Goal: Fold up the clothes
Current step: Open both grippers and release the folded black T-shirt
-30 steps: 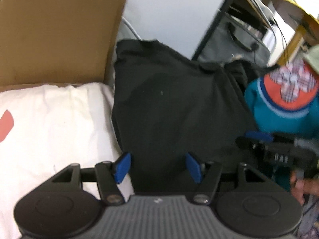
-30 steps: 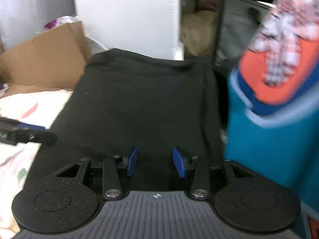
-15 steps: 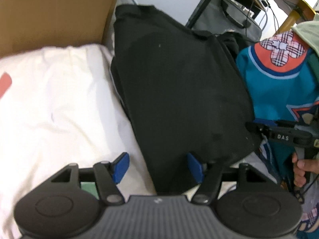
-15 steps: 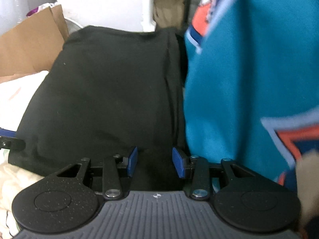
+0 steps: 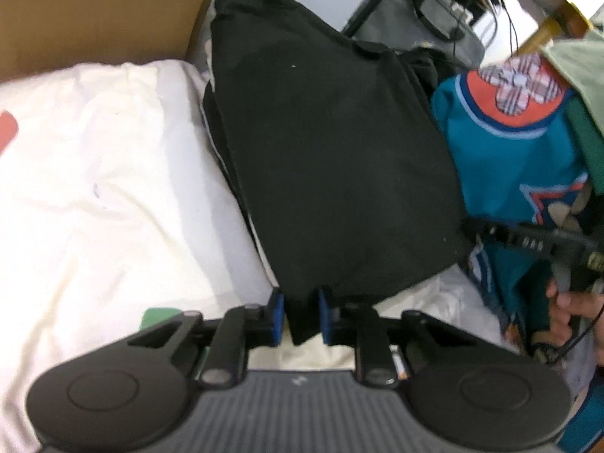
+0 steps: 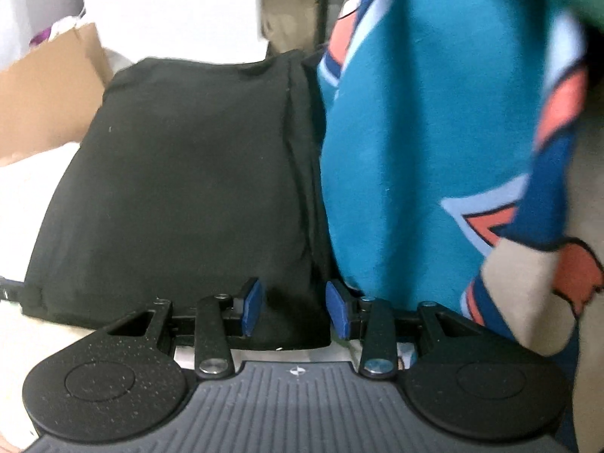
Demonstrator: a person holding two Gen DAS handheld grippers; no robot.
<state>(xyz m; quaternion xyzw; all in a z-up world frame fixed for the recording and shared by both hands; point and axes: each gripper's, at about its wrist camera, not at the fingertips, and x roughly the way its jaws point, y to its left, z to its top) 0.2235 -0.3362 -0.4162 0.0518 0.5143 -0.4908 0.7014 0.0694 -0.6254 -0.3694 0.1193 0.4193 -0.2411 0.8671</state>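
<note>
A folded black garment (image 5: 332, 158) lies on white bedding (image 5: 94, 188). Its near left corner sits between the blue pads of my left gripper (image 5: 301, 317). The jaws are closing and the pads pinch the cloth. In the right wrist view the same black garment (image 6: 188, 188) fills the middle. Its near right corner lies between the pads of my right gripper (image 6: 294, 307), which stand apart and do not squeeze it. From the left wrist view, the right gripper (image 5: 472, 226) sits at the garment's right edge, held by a hand (image 5: 566, 309).
A teal jersey (image 5: 509, 166) with orange and blue trim lies right of the black garment; that teal jersey (image 6: 415, 132) looms close in the right wrist view. Cardboard (image 5: 94, 11) stands at the back left. A grey bag (image 5: 415, 26) and a white wall are behind.
The left jaws have come together on the black garment's near corner. Both grippers have tipped down and drawn back to its near edge. The teal jersey now fills more of the right view.
</note>
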